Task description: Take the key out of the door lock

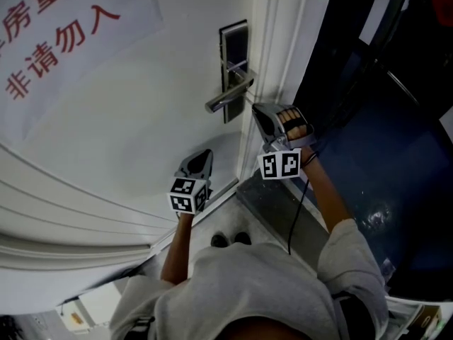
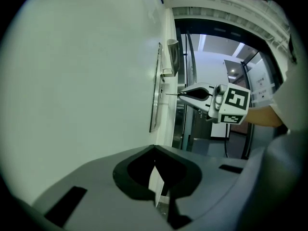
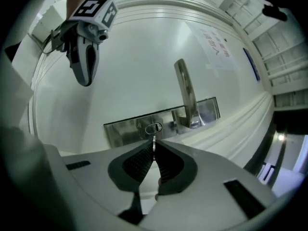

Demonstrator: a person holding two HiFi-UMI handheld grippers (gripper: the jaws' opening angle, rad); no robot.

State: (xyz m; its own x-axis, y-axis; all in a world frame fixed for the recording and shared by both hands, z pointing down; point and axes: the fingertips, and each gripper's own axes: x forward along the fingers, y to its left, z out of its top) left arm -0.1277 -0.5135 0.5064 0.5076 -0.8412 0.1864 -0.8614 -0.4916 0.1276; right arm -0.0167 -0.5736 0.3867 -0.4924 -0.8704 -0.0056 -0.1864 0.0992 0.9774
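Note:
A steel lock plate (image 1: 233,37) with a lever handle (image 1: 230,96) sits on the white door (image 1: 127,133). In the right gripper view my right gripper (image 3: 153,147) is shut on a thin key (image 3: 153,141). The key's tip points at the oval keyhole (image 3: 154,127) in the lock plate (image 3: 125,130), right at it or just off it. From the left gripper view the key (image 2: 171,94) juts from the right gripper (image 2: 182,94) toward the plate (image 2: 156,88). My left gripper (image 1: 205,156) hangs shut and holds nothing, lower left of the handle, close to the door.
A paper sign with red characters (image 1: 56,34) is stuck high on the door. The door's edge and frame (image 1: 272,34) run just right of the lock. Beyond it lies dark blue floor (image 1: 368,154). A cable (image 1: 297,211) trails from the right gripper.

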